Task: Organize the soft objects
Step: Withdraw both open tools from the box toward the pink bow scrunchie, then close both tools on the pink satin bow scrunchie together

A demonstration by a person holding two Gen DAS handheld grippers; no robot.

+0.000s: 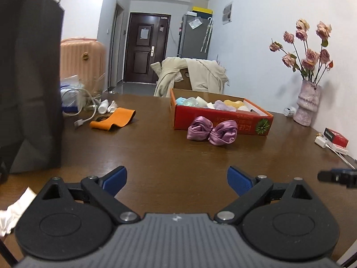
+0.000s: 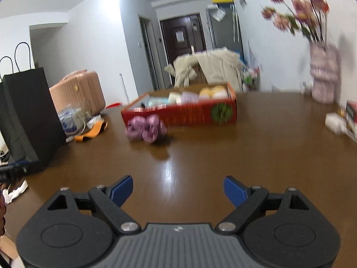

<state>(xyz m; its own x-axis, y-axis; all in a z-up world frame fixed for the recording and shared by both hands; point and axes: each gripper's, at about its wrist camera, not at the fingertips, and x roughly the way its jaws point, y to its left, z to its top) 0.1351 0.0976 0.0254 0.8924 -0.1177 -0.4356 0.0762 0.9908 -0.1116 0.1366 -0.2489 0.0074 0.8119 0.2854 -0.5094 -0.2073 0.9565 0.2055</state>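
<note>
Both tongs gape wide, empty; purple satin bow [image 1: 212, 132] lies crosswise at one o'clock from my left tongs [image 1: 177, 179], nearer.

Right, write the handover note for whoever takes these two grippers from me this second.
Left gripper: open, empty, low over the brown wooden table.
Right gripper: open, empty, also over the table.
Red cardboard box: mid-table, already holding several pastel soft items.
Shiny purple satin bow-shaped scrunchie: on the table against the box's front wall, not yet in.
Orange fabric band: lying left of the box, near the white cables.
Done: box partly filled.
Left: probably the scrunchie first, since it is nearest, then possibly the orange band.
</note>
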